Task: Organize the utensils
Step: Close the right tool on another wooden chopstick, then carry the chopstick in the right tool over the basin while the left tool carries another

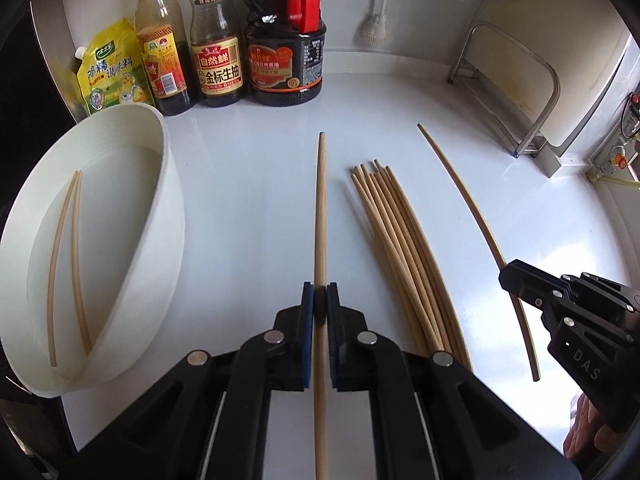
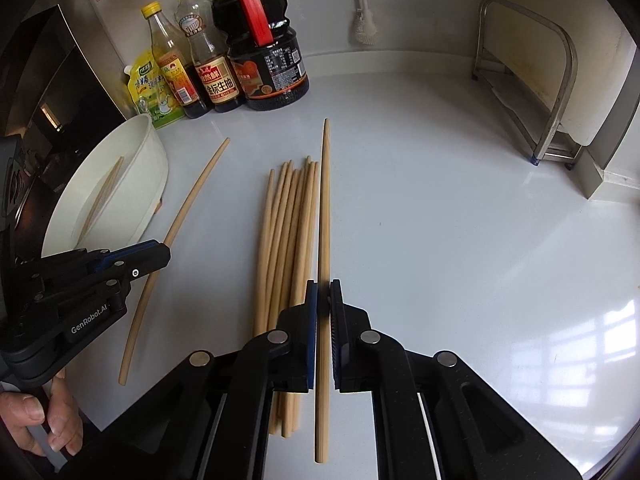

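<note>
Claws: left and right each clenching 1 chopstick; "GenRobot.AI", seemingly "DAS" lettering.

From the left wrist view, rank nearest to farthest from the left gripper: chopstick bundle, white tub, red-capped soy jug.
From the left gripper:
1. Chopstick bundle, just to its right.
2. White tub, to its left.
3. Red-capped soy jug, far back by the wall.

Wooden chopsticks bundled on counter
</note>
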